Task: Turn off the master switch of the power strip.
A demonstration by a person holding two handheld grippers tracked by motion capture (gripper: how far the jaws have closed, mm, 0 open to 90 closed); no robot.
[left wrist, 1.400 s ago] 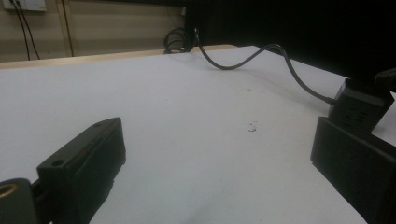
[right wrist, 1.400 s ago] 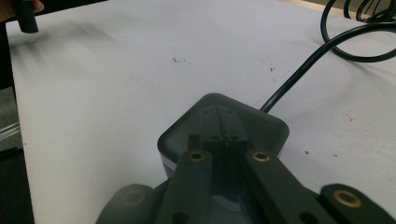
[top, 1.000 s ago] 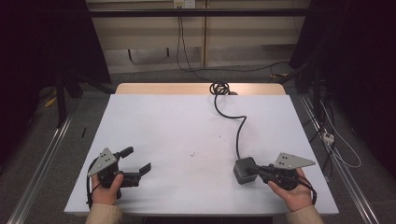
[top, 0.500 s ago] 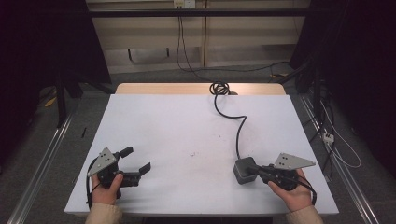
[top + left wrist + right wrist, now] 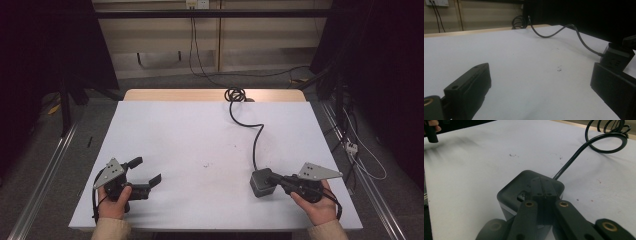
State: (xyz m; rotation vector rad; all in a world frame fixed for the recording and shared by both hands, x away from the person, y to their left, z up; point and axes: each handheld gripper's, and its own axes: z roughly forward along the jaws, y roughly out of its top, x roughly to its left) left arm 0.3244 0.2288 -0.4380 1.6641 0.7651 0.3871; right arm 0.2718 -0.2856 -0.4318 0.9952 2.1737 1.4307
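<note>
Fingers of the right gripper (image 5: 272, 179) clamp the grey box (image 5: 261, 182) near right; the left gripper (image 5: 146, 174) gapes near left.

a: high cam – above near edge, looks fwd/down on white table (image 5: 200, 130).
b: gripper cams – low, close over tabletop; both share black cable (image 5: 564, 30) w/ high.

No legible text, labels, brands or numbers on any surface. Small dark specks on the white tabletop (image 5: 175, 150) are marks only, not characters.
</note>
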